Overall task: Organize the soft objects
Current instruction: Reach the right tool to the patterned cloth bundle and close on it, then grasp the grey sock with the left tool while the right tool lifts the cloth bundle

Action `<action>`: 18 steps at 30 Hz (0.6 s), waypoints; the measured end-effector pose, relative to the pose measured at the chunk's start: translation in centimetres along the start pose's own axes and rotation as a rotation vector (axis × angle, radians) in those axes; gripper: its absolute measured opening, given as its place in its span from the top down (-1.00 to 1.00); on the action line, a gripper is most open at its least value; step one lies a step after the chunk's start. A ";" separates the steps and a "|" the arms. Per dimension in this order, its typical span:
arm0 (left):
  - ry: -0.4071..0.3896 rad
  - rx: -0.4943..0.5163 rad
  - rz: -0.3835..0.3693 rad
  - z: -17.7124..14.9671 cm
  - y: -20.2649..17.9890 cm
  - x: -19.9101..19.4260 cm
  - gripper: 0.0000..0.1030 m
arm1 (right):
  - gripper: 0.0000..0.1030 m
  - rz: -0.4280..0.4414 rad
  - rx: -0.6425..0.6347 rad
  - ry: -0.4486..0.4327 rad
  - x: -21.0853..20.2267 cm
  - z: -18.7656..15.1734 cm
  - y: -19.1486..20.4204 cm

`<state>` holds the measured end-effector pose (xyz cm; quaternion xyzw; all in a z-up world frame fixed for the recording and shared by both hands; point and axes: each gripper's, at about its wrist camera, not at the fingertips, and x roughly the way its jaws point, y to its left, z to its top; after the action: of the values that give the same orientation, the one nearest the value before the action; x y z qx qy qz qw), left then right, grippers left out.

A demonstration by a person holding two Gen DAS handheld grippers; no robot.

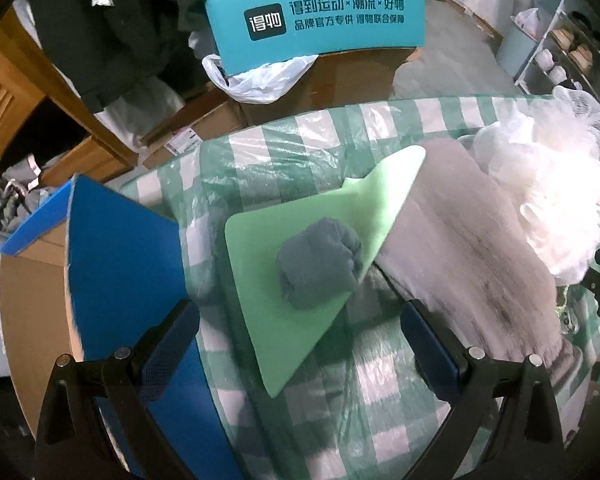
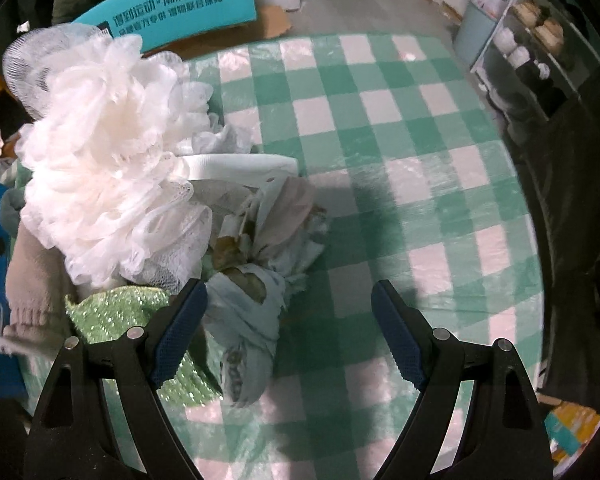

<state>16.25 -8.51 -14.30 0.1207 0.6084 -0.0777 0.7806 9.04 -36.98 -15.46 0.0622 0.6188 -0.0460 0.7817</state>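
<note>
**Left wrist: sock ball dead ahead, both tongs empty**

Left wrist view has the left tongs (image 1: 300, 344) spread wide, pinching nothing, hanging over the checked worktop (image 1: 380, 400). A grey sock ball (image 1: 320, 264) sits on a pale green board (image 1: 260, 280), straight ahead of the gap and centred between the two pads. The ball runs slightly longer away from the camera, leaning right; judged a fair fit for the span as it stands. A blue box (image 1: 120, 264) with an open flap lies just left of the board, likely where things are to go, though its inside is barely visible.

Right of the board: a beige fuzzy cloth (image 1: 468, 248), touching the board's edge, and a white mesh pouf (image 1: 548, 200) resting on the cloth's far side.

Right wrist view shows the right tongs (image 2: 290, 340) also spread and empty. A crumpled pale-blue printed cloth (image 2: 252, 320) lies just inside the left pad, its long axis running away from the camera. A glittery green cloth (image 2: 120, 316) sits under the left finger; the pouf (image 2: 112, 168) bulks up-left.

Judgement: the left tongs are nearer the sock and the box, and a forward-down reach looks enough. Sorting seems barely begun.
</note>
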 end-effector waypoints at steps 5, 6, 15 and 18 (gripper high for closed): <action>0.025 0.014 0.003 1.0 -0.1 1.8 -0.97 | -0.62 0.007 0.004 0.021 1.3 0.1 0.6; 0.028 0.018 0.010 1.1 -0.2 2.2 -0.97 | -0.62 0.006 0.001 0.024 1.5 0.1 0.7; 0.062 0.036 0.017 2.1 -0.3 4.4 -0.93 | 0.06 -0.014 -0.043 0.060 3.5 -0.8 1.9; 0.071 0.023 -0.015 2.4 -0.2 4.8 -0.65 | 0.20 -0.030 -0.050 0.049 3.3 -1.2 1.9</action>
<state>19.61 -9.29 -18.36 0.1277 0.6355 -0.0860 0.7566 8.97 -34.86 -18.87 0.0345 0.6395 -0.0405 0.7670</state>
